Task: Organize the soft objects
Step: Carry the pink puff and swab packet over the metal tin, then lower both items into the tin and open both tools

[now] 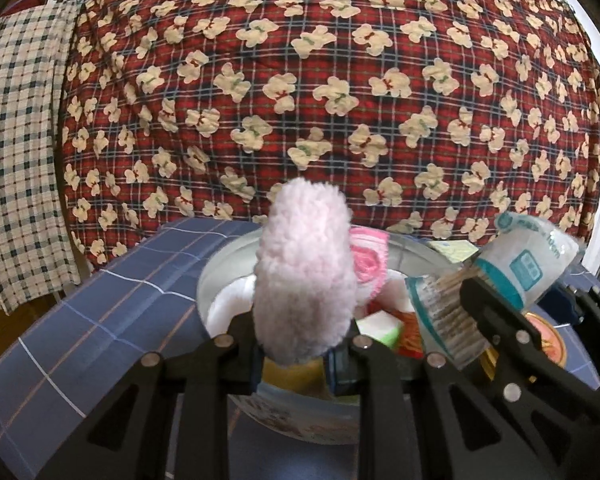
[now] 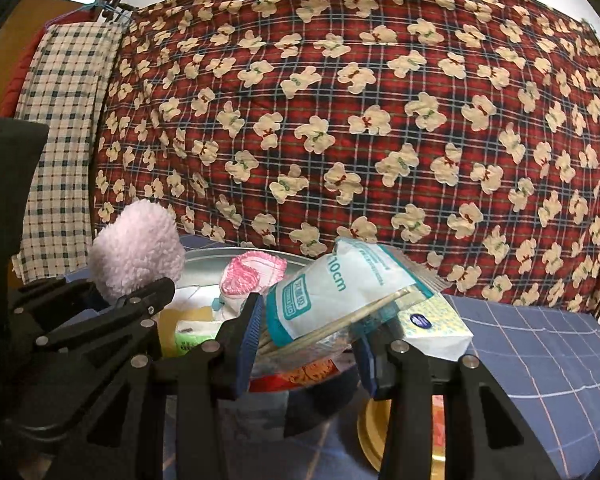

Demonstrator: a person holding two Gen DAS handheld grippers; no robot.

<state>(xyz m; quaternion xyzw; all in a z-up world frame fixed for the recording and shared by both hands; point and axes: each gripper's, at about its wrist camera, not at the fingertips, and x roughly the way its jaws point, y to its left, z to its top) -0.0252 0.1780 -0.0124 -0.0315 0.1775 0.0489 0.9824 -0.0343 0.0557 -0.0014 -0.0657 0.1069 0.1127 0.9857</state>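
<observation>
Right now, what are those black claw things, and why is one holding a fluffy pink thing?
Those black claws are grabbing tools. A person holds one in each hand, and each tool carries a small camera that looks out along its two fingers. So you get two pictures: one from the left tool, one from the right.

The left gripper is shut on a fluffy pink plush piece. The right gripper pinches a clear packet of cotton swabs with wooden sticks.

Below them, a blue checked tablecloth covers the table. On it sits a round metal basin holding a pink crocheted piece and some small packets. A tissue pack shows beside the swabs. Behind everything hangs a red plaid blanket with cream bears.
</observation>
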